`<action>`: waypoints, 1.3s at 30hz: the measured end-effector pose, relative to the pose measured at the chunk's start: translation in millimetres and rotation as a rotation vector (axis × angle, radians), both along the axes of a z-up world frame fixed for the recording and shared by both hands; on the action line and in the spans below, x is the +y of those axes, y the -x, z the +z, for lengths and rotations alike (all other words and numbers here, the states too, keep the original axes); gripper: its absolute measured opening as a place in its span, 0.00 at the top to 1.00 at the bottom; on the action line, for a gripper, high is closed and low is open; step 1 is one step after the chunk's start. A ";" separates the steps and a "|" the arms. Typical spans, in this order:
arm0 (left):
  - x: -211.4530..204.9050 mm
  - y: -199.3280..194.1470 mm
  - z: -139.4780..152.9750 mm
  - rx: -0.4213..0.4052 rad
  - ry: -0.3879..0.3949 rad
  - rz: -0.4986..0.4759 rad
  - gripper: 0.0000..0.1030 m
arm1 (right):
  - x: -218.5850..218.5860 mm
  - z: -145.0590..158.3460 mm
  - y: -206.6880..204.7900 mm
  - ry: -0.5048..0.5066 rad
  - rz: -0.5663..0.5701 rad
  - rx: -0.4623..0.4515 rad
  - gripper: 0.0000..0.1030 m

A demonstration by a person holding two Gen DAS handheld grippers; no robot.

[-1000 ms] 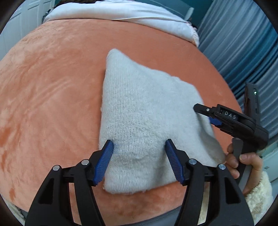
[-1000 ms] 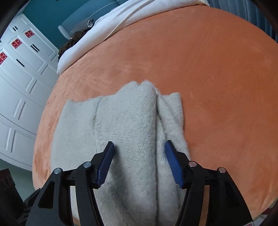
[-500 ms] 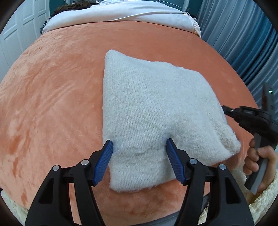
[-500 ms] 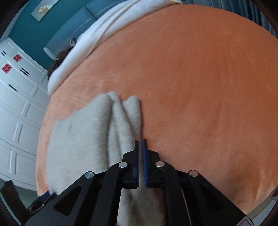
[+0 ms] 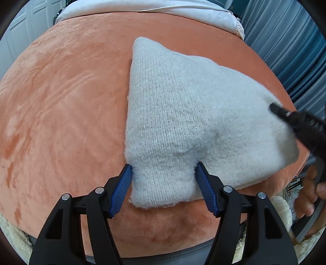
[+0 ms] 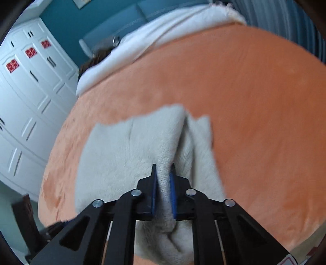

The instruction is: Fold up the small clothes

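A folded pale grey knit garment (image 5: 183, 114) lies on the orange plush bed cover (image 5: 61, 106). My left gripper (image 5: 163, 175) is open, its blue pads on either side of the garment's near left corner. My right gripper (image 6: 163, 175) is shut on a bunched fold of the same garment (image 6: 126, 155) and lifts its right edge. In the left wrist view the right gripper (image 5: 295, 124) shows at the garment's right side, held by a hand (image 5: 313, 195).
A white pillow or sheet (image 5: 152, 10) lies along the far edge of the bed. Blue curtains (image 5: 295, 40) hang at the right. White wardrobe doors (image 6: 24, 97) stand to the left in the right wrist view. A cream fleece (image 5: 283, 208) lies at the near right.
My right gripper closed on the garment's right edge and has lifted it, the fold bunching between the pads. My left gripper stayed open at the near corner.
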State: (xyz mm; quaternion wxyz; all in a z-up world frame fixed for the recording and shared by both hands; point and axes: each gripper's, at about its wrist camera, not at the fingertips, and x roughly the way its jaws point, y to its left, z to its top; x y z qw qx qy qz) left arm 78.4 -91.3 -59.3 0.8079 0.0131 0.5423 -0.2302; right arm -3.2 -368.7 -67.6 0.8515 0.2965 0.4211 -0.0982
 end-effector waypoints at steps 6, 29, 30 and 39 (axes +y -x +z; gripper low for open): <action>-9.8 1.3 -13.2 0.020 -0.007 -0.011 0.37 | -7.4 -52.9 -4.9 0.052 0.029 0.145 0.91; 24.2 18.9 14.2 -0.020 -0.098 0.004 0.30 | 97.8 16.4 -1.9 0.148 0.197 0.142 0.85; 23.9 19.9 12.8 -0.014 -0.094 0.004 0.30 | 95.1 16.2 6.7 0.165 0.173 0.153 0.85; 18.2 34.1 2.6 0.001 -0.115 -0.038 0.26 | 54.6 2.9 46.9 0.081 0.051 0.164 0.82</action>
